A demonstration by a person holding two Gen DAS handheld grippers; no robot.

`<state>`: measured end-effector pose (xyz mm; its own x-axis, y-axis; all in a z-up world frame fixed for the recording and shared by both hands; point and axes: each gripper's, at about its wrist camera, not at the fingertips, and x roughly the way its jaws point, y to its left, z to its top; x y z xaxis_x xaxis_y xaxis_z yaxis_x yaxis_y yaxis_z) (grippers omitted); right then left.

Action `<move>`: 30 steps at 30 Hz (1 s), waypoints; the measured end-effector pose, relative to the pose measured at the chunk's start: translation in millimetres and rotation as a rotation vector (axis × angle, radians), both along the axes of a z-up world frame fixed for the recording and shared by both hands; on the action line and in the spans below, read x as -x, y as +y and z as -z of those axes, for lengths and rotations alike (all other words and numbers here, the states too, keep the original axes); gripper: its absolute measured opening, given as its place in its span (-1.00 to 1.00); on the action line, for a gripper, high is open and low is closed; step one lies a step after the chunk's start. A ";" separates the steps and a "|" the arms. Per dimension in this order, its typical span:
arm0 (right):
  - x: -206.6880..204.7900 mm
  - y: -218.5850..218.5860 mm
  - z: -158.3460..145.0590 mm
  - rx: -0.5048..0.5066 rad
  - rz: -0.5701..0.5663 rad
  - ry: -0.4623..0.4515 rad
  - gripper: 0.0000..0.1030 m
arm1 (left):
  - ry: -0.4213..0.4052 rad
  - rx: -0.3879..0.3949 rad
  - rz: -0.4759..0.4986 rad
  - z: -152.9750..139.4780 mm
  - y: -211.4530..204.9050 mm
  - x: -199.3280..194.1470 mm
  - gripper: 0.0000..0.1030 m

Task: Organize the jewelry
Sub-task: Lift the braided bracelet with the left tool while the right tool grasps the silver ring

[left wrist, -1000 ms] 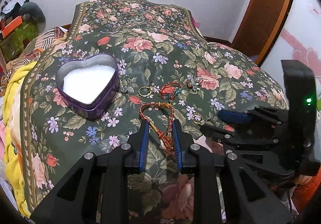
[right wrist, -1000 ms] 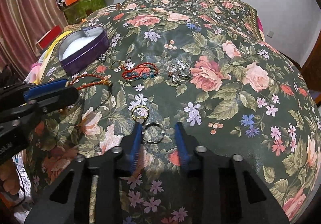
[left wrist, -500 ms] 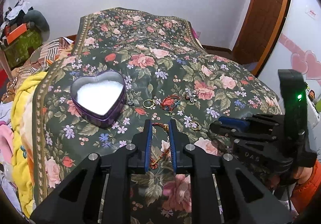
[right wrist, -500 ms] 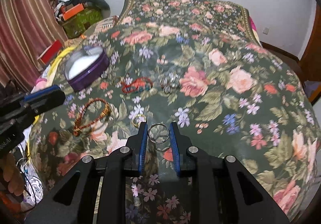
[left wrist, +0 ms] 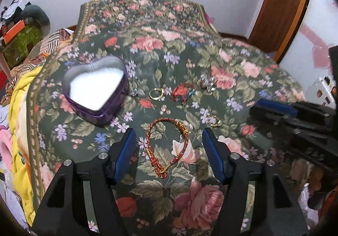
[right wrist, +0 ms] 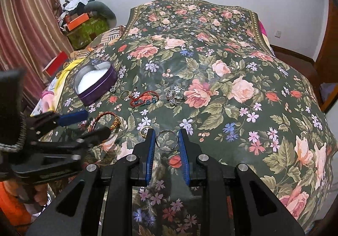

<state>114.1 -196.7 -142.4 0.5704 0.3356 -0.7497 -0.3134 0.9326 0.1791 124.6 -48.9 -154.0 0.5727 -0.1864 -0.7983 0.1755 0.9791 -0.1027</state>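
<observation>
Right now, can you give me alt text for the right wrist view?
The right gripper holds a silver ring between its fingers, raised over a floral bedspread. To the left, the open left gripper hovers over a red braided bracelet, with a heart-shaped tin beyond.

The left gripper [left wrist: 169, 143] points steeply down, its blue jaws having just spread wide, pressing on nothing. The right gripper [right wrist: 166, 141] tilts down as well, its jaws drawn in close and pinching a ring [right wrist: 166, 141] between the pads.
</observation>
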 end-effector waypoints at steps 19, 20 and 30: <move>-2.1 3.0 -9.2 -0.025 -0.010 -0.023 -0.61 | 0.038 0.107 -0.040 21.7 14.4 -10.6 -0.86; -2.5 4.0 -10.2 -0.025 -0.012 -0.026 -0.61 | 0.035 0.102 -0.040 20.7 14.3 -9.1 -0.86; -10.9 32.3 -32.1 -0.033 -0.066 -0.088 -0.61 | -0.081 0.084 -0.078 -20.7 31.3 10.1 -0.86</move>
